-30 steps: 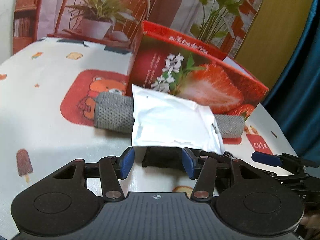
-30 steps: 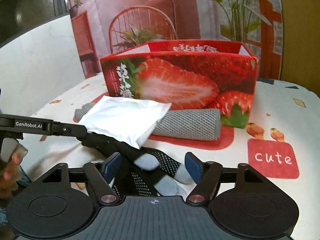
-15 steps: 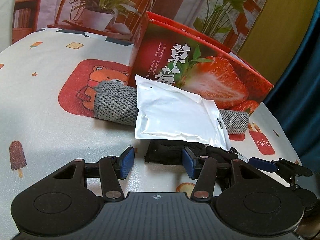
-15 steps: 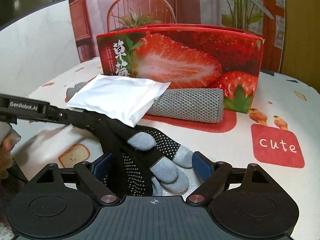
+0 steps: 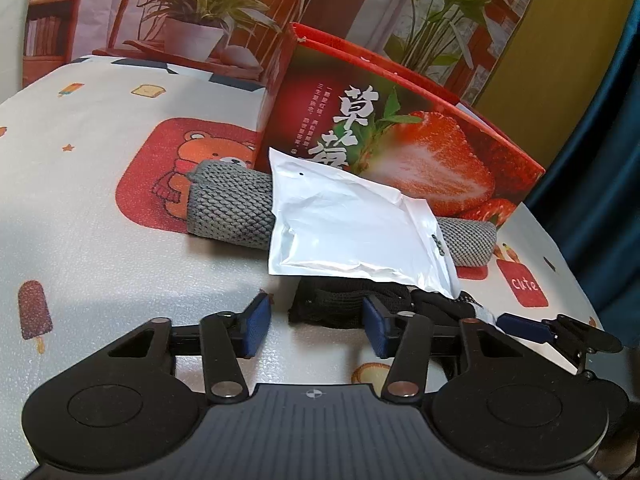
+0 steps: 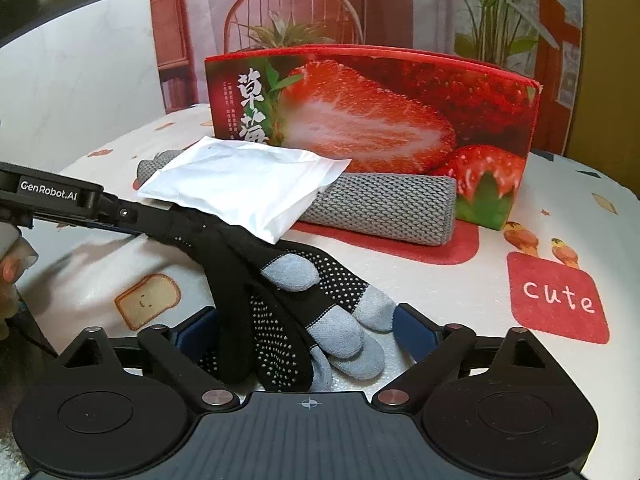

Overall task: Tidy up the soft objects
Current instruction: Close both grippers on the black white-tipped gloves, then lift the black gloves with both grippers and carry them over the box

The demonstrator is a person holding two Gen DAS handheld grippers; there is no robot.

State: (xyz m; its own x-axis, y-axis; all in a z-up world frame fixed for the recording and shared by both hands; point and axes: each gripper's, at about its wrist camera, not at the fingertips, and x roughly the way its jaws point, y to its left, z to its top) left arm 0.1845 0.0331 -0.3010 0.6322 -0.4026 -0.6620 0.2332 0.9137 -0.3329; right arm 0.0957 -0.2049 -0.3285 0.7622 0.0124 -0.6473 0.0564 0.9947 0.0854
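A black dotted glove point(image 6: 320, 300) with grey fingertips lies flat on the tablecloth. Its fingertips sit between the pads of my right gripper point(image 6: 304, 336), whose jaws are opening and do not press on it. The glove's black cuff point(image 5: 332, 304) reaches between the pads of my left gripper point(image 5: 316, 328). Those jaws are closing; the right pad is at the cuff and the left pad stands clear of it. Behind the glove, a white pouch point(image 5: 352, 228) rests slanted on a grey rolled towel point(image 5: 232, 208).
A red strawberry-print box point(image 5: 420, 152) stands open-topped right behind the towel. The printed tablecloth point(image 5: 100, 240) stretches bare to the left. The left gripper's black frame point(image 6: 60, 196) crosses the right wrist view from the left, with a person's fingers point(image 6: 12, 268) at the edge.
The right jaws have spread apart and the glove now lies loose between them. The left jaws have narrowed a little at the glove's cuff.
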